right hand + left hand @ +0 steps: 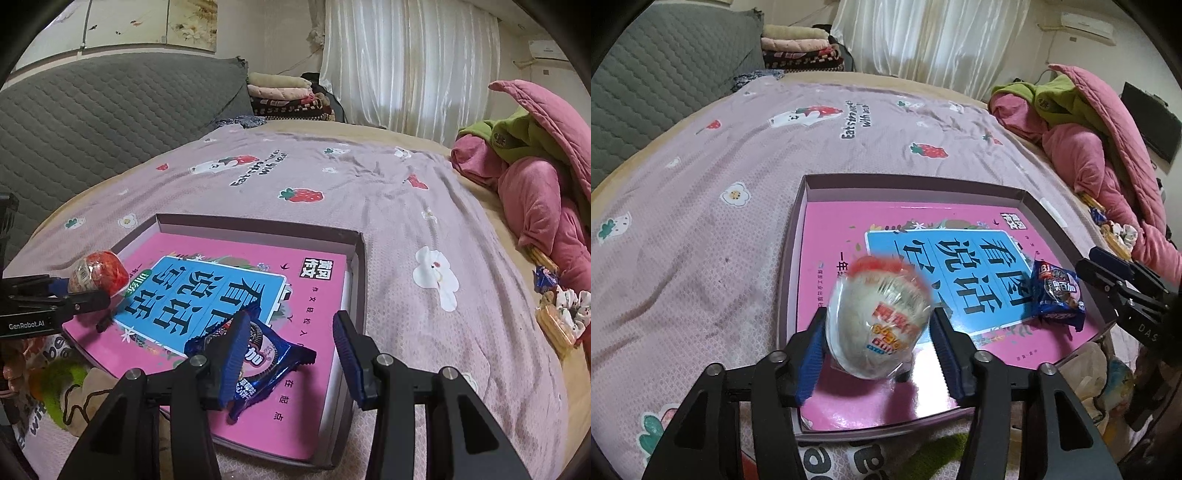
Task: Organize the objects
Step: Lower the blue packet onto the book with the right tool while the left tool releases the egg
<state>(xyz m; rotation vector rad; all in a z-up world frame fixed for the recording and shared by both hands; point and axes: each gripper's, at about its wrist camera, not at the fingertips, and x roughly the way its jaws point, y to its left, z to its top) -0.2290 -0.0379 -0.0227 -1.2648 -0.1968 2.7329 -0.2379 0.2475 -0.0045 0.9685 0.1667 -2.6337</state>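
Note:
A shallow box (916, 182) lies on the bed with a pink and blue book (849, 229) inside it. A white and red egg-shaped wrapped snack (877, 317) hangs blurred between the open fingers of my left gripper (877, 350), above the book; a gap shows on both sides. It also shows in the right wrist view (98, 275). A blue cookie packet (1058, 291) lies on the book at the right. My right gripper (288, 354) is open above the packet (258, 369) and does not hold it.
The bed has a lilac strawberry-print sheet (738, 147). A pink and green quilt pile (535, 177) lies at the right. Loose snacks and a scrunchie (561, 310) lie at the bed's right edge. A grey headboard (92, 110) and folded blankets (284, 96) stand behind.

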